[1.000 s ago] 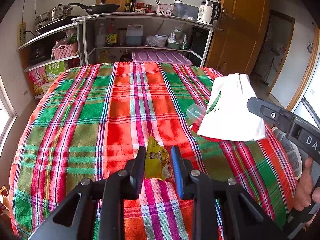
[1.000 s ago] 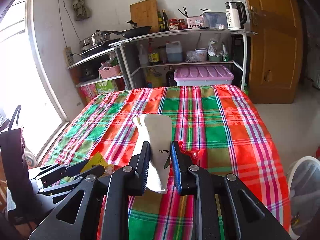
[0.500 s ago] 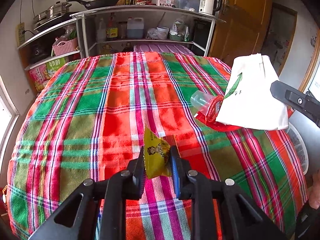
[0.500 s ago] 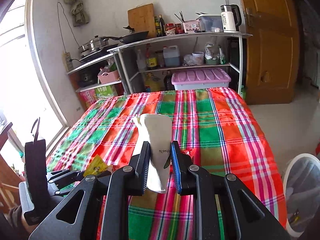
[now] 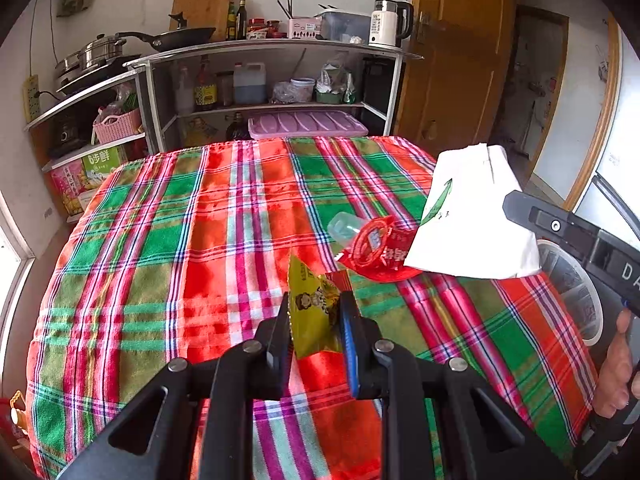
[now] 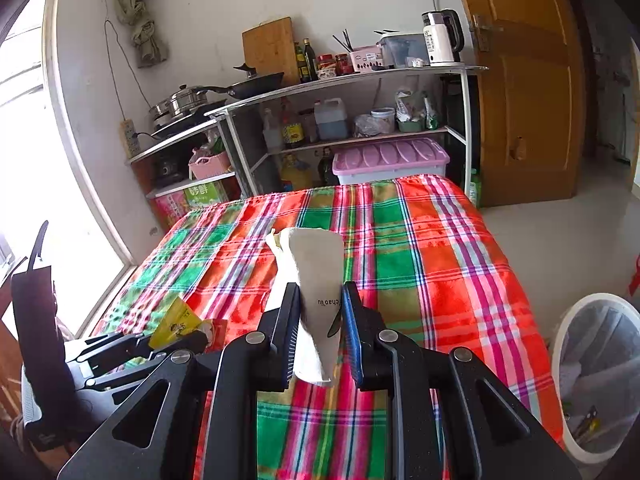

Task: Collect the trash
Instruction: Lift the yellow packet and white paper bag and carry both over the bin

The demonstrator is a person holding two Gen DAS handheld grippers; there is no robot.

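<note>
My left gripper (image 5: 314, 312) is shut on a yellow snack wrapper (image 5: 312, 312) and holds it above the plaid tablecloth (image 5: 200, 260). It also shows in the right wrist view (image 6: 176, 320). My right gripper (image 6: 320, 304) is shut on a white paper bag (image 6: 316, 280), which shows at the right of the left wrist view (image 5: 468, 220). A red wrapper with a clear plastic cup (image 5: 372, 248) lies on the cloth beside the bag. A white trash bin (image 6: 600, 372) stands on the floor to the right of the table.
A metal shelf rack (image 5: 260, 80) with pans, bottles and a kettle stands behind the table. A pink-lidded box (image 6: 388, 160) sits under it. A wooden door (image 6: 528, 80) is at the back right. A window (image 6: 24, 160) is on the left.
My left gripper has closed on the yellow wrapper and lifted it off the cloth. My right gripper has risen with the white bag, uncovering the red wrapper and cup.
</note>
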